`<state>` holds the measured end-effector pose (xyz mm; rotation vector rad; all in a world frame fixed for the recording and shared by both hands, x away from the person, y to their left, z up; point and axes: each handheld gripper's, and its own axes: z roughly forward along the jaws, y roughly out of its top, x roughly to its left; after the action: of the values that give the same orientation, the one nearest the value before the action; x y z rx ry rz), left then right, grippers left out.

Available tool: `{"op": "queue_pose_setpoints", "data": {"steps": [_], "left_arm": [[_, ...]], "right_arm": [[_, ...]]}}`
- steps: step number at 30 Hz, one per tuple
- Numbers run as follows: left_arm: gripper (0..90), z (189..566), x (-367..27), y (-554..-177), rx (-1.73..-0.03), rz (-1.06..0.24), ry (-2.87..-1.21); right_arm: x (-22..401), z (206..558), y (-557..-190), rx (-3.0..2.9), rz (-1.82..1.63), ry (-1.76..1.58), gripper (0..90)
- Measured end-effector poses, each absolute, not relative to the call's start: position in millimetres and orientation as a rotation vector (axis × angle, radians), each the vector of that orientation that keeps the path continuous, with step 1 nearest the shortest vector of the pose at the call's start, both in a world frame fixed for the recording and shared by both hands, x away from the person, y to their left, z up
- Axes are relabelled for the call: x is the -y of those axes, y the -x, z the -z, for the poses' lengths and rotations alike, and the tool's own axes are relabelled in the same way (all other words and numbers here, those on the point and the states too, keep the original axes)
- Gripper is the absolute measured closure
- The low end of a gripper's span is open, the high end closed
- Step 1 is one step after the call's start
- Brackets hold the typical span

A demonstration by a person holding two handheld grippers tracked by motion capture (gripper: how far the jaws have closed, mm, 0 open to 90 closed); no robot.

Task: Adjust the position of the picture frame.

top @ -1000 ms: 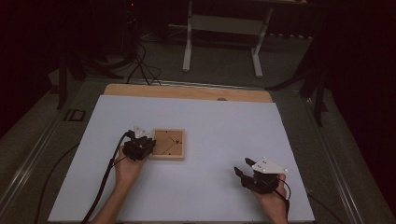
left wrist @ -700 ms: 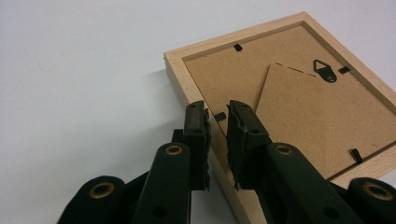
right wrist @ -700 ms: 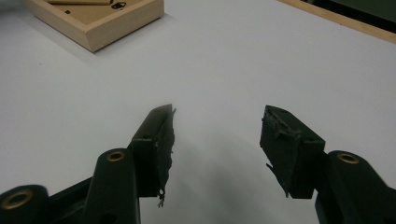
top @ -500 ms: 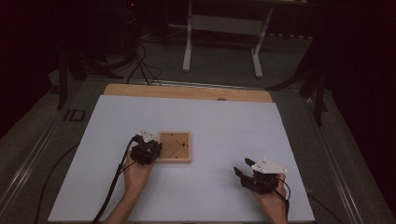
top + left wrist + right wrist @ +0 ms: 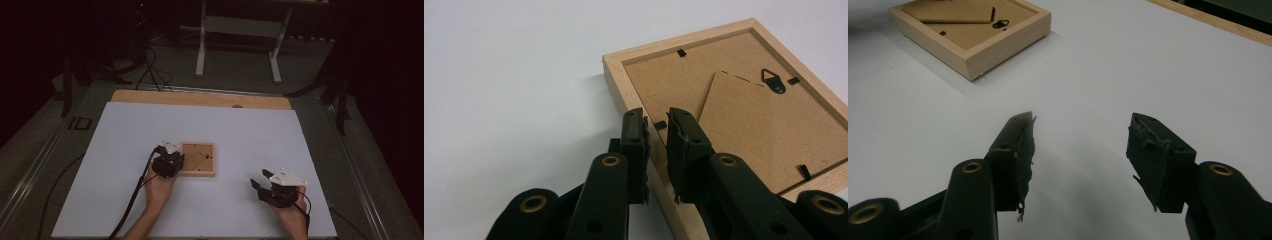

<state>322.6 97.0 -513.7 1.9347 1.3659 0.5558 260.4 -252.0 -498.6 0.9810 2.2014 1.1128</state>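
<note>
Left of centre on the bench (image 5: 250,135): left gripper (image 5: 170,162) has its fingers (image 5: 634,135) clenched on the left rail of the picture frame (image 5: 200,158), one finger outside the wood, the other inside on the backing board. The frame lies face down, flat, about mid-bench, well clear of every edge. Hanger hook (image 5: 774,82) and the small black retaining tabs face up.

Reads to me as a slide or reposition of the frame across the bench, gripped by one rail.

Tips for this step:
- Grip sits at the near end of the rail, so it is off-centre. Drag low and level; lifting from here would likely twist the frame in the fingers.
- The inner finger sits right beside a retaining tab (image 5: 660,125). Don't creep further in, or it may bend the tab or dent the board.
- Keep the pull in line with the rail so the frame doesn't swing round the grip.
- The white surface looks smooth, so go slowly and no jerks.

Near right: right gripper (image 5: 259,179) sits low over bare bench, fingers (image 5: 1015,145) released and spread wide with nothing between them, well apart from the frame (image 5: 968,30). Good spare hand: bring it to the frame's right rail to steady it if the frame starts to rotate.
</note>
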Motion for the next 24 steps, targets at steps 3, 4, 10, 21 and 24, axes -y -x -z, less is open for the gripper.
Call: {"op": "queue_pose_setpoints", "data": {"steps": [3,4,10,21,24], "left_arm": [[78.5,514.0,-91.2,-322.6,-1.373,-0.564,-1.925],[78.5,514.0,-91.2,-322.6,-1.373,-0.564,-1.925],[78.6,513.8,-84.7,-323.6,-1.38,-0.563,-1.923],[79.0,514.3,-76.3,-323.1,-1.402,-0.582,-1.908],[79.1,514.6,-74.3,-322.2,-1.413,-0.595,-1.897]], "right_arm": [[252.1,498.6,-260.5,-2.2,-1.114,-0.981,43.9],[252.1,498.6,-260.5,-2.2,-1.114,-0.981,43.9],[252.5,498.4,-260.5,-2.199,-1.114,-0.98,44.0],[252.9,498.4,-260.4,-2.197,-1.116,-0.98,43.9],[253.1,498.3,-260.5,-2.196,-1.117,-0.981,43.9]]}}
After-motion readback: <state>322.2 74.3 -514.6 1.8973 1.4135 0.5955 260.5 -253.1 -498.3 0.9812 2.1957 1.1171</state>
